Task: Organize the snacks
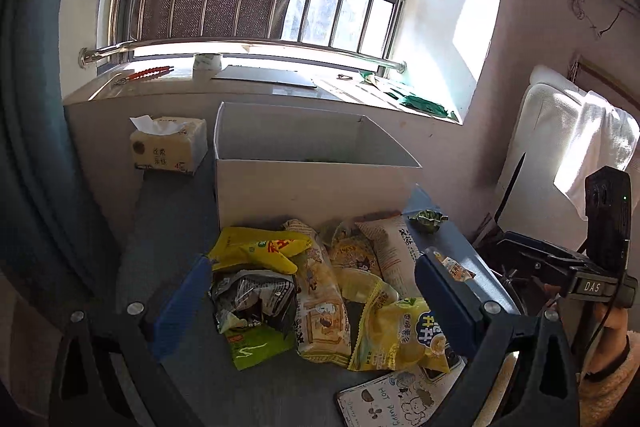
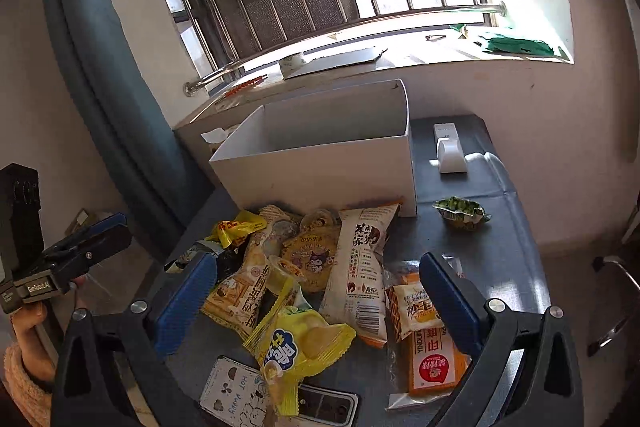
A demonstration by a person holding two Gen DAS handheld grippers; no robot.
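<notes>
Left gripper [image 1: 316,291]: jaws spread wide, nothing held, hovering over the near end of the snack heap. Between its blue fingers [image 1: 186,303]: a crumpled silver-black wrapper [image 1: 252,297] and a green packet [image 1: 258,345] by the left finger, a cream cartoon-printed packet [image 1: 320,311] in the middle, a yellow lemon-print packet [image 1: 404,337] by the right finger. Below the right finger, a phone [image 1: 390,401] in a doodled case lies partly under the lemon packet.

Right gripper [image 2: 318,291]: also wide open, empty, poised above the same heap from the other side. Between its fingers: the lemon packet [image 2: 298,343] nearest, a tall white packet with red-and-black lettering [image 2: 362,271] beyond it, a round Kuromi-print packet [image 2: 310,257] to its left. By the right finger, a small white-and-orange packet [image 2: 414,309] lies on an orange box [image 2: 434,361]. Each view shows the other gripper held in a hand at the frame edge.

Just past the fingertips: a twisted yellow packet [image 1: 260,247]. Beyond the heap and touching it, the white open-topped box [image 1: 316,183]; interior walls look bare, floor not visible. Right of the box, apart from the heap, a small green snack cup [image 2: 460,213]. Further right, a white device [image 2: 450,151]. Left of the box, a tissue pack [image 1: 170,149]. All sit on a blue-grey tabletop [image 1: 172,223]. Farthest: windowsill, barred window.
</notes>
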